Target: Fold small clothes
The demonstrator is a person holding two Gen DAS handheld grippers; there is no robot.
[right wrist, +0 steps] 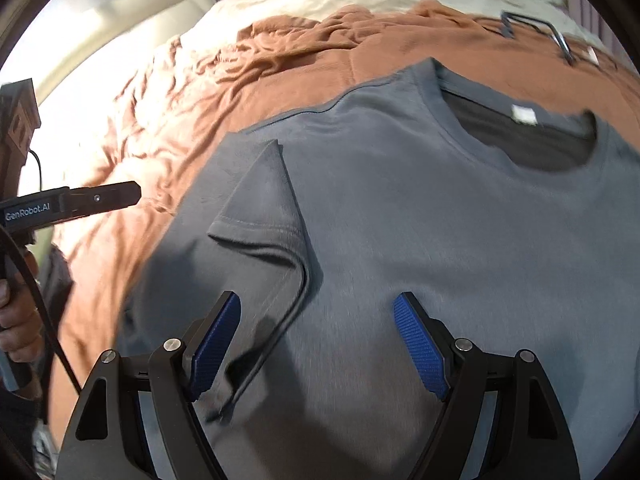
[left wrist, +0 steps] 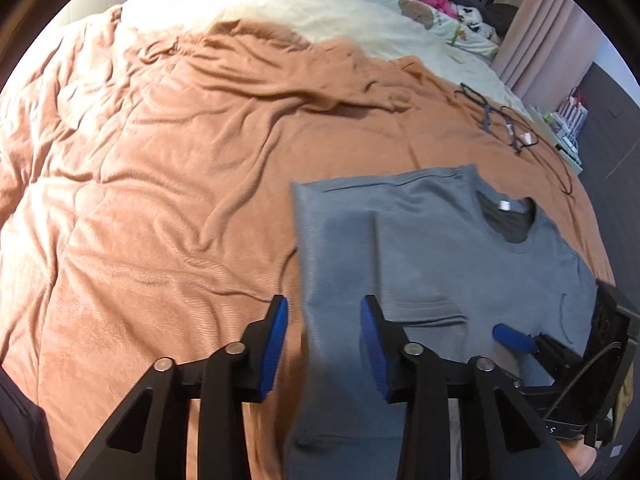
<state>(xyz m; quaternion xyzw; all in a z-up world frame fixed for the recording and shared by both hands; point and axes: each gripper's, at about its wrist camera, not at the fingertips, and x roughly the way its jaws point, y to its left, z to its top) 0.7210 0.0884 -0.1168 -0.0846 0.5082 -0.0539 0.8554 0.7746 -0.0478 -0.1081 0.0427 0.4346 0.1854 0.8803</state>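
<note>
1. Two grippers hover over our grey T-shirt [right wrist: 420,220], one sleeve folded inward; left gripper [left wrist: 324,344] spread at its left edge; right gripper [right wrist: 316,344] spread wide, nothing pinched.
2. Wrinkled orange blanket [left wrist: 160,160] leaves open room leftward; eyeglasses [left wrist: 500,120] near the bed's far side.

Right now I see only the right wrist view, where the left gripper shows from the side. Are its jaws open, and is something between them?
Observer: They are open. The left gripper straddles the side edge of the grey T-shirt, with one finger over the orange blanket, and is not closed on the cloth.
Operator: The dark thing beyond the collar is blurred for me. What is it?
Observer: Eyeglasses. They lie on the blanket, apart from the shirt.
</note>
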